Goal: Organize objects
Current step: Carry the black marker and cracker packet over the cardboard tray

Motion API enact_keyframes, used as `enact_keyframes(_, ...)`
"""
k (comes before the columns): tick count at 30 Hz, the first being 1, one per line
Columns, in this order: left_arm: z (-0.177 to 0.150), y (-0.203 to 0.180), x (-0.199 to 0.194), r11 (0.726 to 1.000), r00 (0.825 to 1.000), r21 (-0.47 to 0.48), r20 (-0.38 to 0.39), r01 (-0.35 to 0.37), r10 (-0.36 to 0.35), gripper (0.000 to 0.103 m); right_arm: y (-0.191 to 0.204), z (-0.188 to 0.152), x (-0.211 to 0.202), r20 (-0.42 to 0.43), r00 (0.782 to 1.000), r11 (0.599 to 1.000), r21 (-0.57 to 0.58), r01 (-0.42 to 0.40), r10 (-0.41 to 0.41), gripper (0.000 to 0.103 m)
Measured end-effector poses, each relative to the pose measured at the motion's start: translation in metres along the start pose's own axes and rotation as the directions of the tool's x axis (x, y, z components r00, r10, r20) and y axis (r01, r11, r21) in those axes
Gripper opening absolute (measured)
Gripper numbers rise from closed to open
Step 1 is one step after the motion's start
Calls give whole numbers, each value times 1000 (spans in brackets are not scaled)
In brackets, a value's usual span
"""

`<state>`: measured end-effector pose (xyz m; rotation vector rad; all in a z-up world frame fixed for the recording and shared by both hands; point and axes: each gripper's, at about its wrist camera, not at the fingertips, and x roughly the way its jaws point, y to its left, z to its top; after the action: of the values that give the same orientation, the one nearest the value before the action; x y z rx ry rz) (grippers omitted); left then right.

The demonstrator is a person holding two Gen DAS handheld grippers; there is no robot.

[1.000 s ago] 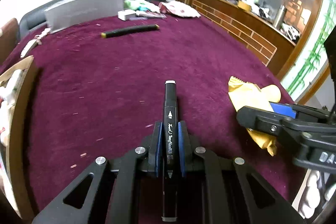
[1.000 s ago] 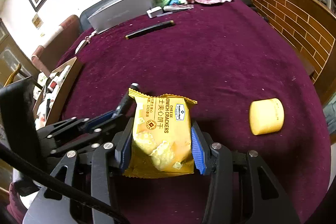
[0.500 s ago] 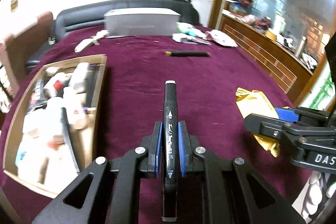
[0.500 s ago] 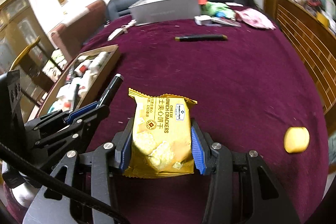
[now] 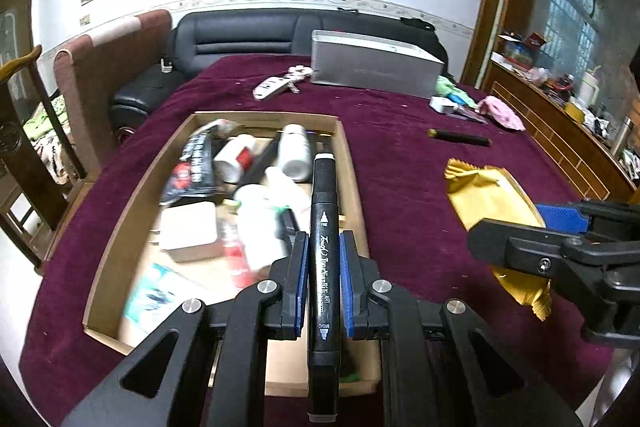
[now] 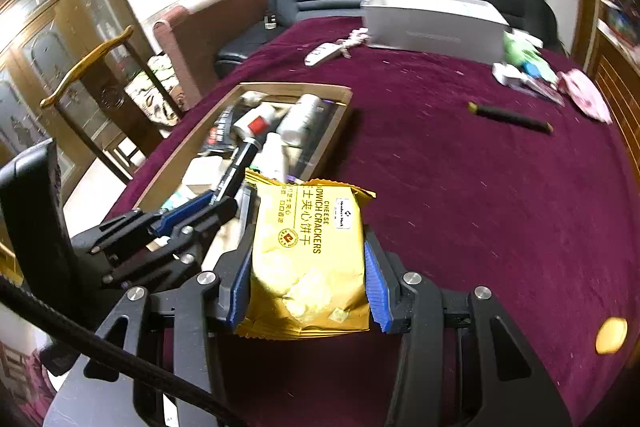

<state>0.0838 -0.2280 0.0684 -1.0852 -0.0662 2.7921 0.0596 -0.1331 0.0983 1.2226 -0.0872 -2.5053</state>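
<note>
My left gripper point(image 5: 323, 281) is shut on a black marker point(image 5: 324, 211), which sticks out forward over the right side of a shallow cardboard tray point(image 5: 120, 227). The tray holds several white bottles, a black packet and small boxes. My right gripper point(image 6: 306, 279) is shut on a yellow packet of cheese sandwich crackers point(image 6: 308, 247), held above the maroon cloth just right of the tray point(image 6: 332, 135). In the right wrist view the left gripper point(image 6: 208, 203) with the marker point(image 6: 240, 163) sits over the tray. In the left wrist view the right gripper point(image 5: 532, 231) and crackers point(image 5: 488, 195) show at the right.
On the maroon tablecloth point(image 6: 480, 207) lie a dark pen point(image 6: 510, 117), a grey box point(image 6: 436, 23), a white remote point(image 6: 322, 53), small packets and a pink cloth point(image 6: 588, 99) at the back, and a yellow round thing point(image 6: 610, 335) at the right. A sofa and chairs stand behind.
Both grippers have swung left across the table with their loads. The tray, at the left edge before, now lies under the left gripper and beside the right one.
</note>
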Motion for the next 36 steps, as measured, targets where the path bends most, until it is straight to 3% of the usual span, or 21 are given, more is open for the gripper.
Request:
enact_keyframes(11, 5, 50, 15, 998, 998, -20, -12, -62, 62, 12, 45, 27, 44, -43, 999, 998, -57, -19, 17, 47)
enact_keyframes(24, 11, 81, 43, 995, 995, -32, -51, -93, 91, 12, 55, 37, 88, -108, 994, 999, -37, 0, -4, 47)
enact_keyframes(36, 10, 92, 57, 994, 992, -34, -71, -104, 101, 12, 70, 36, 106, -138, 990, 999, -41, -35, 29, 47)
